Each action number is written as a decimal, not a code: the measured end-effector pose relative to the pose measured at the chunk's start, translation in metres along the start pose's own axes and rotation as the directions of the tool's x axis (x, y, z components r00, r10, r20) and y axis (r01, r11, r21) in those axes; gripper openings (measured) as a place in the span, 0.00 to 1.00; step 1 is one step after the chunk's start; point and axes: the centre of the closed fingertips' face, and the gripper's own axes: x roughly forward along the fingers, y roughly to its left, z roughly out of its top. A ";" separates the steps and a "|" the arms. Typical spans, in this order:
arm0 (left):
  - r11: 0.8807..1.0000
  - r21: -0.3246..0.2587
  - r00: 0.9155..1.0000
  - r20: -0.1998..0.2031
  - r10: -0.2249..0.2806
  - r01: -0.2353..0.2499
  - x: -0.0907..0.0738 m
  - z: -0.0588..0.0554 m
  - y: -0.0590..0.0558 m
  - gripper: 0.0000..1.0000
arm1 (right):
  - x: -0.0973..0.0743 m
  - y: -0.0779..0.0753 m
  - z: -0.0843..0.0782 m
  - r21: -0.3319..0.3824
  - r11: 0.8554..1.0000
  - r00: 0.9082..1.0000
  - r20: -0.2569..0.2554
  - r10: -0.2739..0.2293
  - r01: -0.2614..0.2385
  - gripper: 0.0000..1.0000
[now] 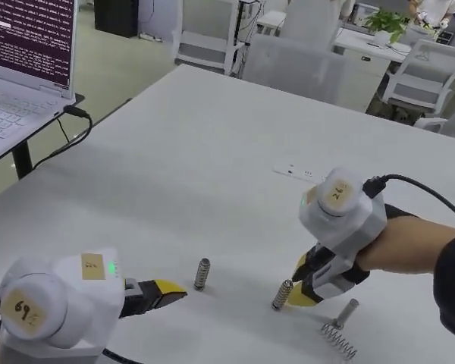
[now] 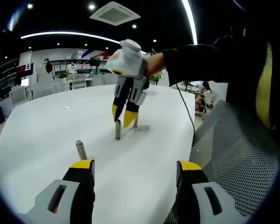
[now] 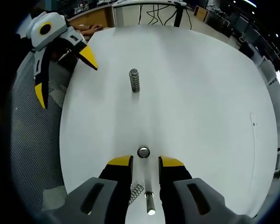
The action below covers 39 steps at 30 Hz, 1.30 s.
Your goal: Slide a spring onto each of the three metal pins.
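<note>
Because my right tongs (image 3: 144,161) hang slightly parted and empty just over the second pin (image 3: 143,152), which already wears its spring, a careless sideways move could knock that pin over, I think. The last pin (image 1: 347,312) seems to stand bare just behind these tips, toward the near edge of the bench (image 1: 212,152), and the loose spring (image 1: 337,337) lies flat beside it; it may roll away if I pinch it badly. My left tongs (image 2: 135,164) are released wide, holding nothing, near the first sprung pin (image 2: 80,150).
</note>
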 end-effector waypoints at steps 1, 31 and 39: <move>1.000 -0.001 1.000 0.000 -0.001 0.001 0.000 0.000 0.000 0.67 | -0.002 0.001 0.000 0.000 1.000 1.000 0.006 -0.002 0.002 0.20; 0.999 0.022 0.999 -0.014 -0.048 0.048 0.008 0.004 -0.005 0.67 | -0.031 0.025 -0.019 0.056 0.995 0.994 0.077 -0.081 0.077 0.19; 0.997 0.036 0.998 -0.021 -0.065 0.066 0.012 0.007 -0.006 0.66 | -0.033 0.032 -0.035 0.101 0.991 0.992 0.079 -0.096 0.088 0.19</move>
